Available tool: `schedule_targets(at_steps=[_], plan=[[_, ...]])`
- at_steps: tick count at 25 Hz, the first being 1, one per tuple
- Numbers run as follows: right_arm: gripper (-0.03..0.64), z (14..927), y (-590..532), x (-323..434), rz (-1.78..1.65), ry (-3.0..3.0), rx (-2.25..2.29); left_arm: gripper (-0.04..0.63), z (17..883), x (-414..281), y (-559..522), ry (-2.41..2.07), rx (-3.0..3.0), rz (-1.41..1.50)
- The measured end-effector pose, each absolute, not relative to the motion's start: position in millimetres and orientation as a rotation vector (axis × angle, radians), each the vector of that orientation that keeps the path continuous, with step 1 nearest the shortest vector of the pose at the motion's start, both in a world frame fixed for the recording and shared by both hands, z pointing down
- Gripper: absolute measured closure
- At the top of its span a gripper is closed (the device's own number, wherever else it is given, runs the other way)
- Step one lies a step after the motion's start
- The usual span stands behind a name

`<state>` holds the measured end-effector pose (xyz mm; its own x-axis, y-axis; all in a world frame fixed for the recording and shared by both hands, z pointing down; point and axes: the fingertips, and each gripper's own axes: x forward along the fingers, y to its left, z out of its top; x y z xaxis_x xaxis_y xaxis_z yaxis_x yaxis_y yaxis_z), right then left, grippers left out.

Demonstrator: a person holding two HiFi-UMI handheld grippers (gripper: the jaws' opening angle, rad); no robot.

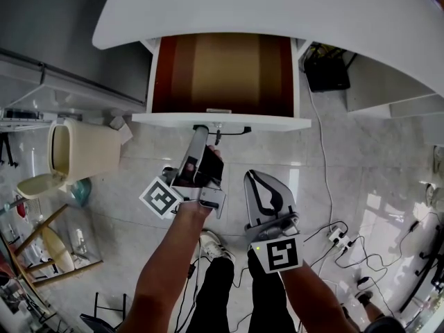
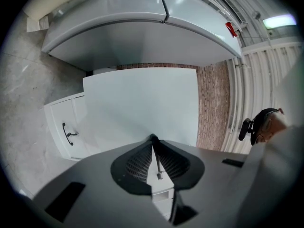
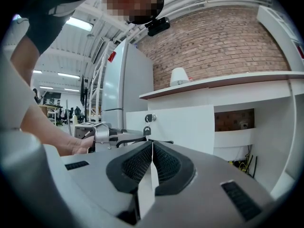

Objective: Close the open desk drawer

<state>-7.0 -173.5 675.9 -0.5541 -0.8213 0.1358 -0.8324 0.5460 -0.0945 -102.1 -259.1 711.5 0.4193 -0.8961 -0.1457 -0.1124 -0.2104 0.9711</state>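
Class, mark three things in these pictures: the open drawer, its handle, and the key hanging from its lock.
open drawer (image 1: 222, 75): head view, on its bare brown floor.
drawer handle (image 3: 129, 141): right gripper view, on the black curved bar.
key (image 3: 146, 129): right gripper view, on the dark key head below the lock.

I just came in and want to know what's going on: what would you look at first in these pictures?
First, the open drawer, brown inside, sticking out from under the white desk at the top of the head view. Just below it, the left gripper pinches the drawer's black handle. The right gripper hangs shut beside it, holding nothing.
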Motion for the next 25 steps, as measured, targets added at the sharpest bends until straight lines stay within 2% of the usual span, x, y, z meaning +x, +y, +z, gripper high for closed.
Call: schedule_targets(at_steps=[25], plan=[[0.589, 672, -200, 13, 0.22, -2.673, 1.493, 0.546, 711, -96, -307, -0.946, 1.604, -0.923]])
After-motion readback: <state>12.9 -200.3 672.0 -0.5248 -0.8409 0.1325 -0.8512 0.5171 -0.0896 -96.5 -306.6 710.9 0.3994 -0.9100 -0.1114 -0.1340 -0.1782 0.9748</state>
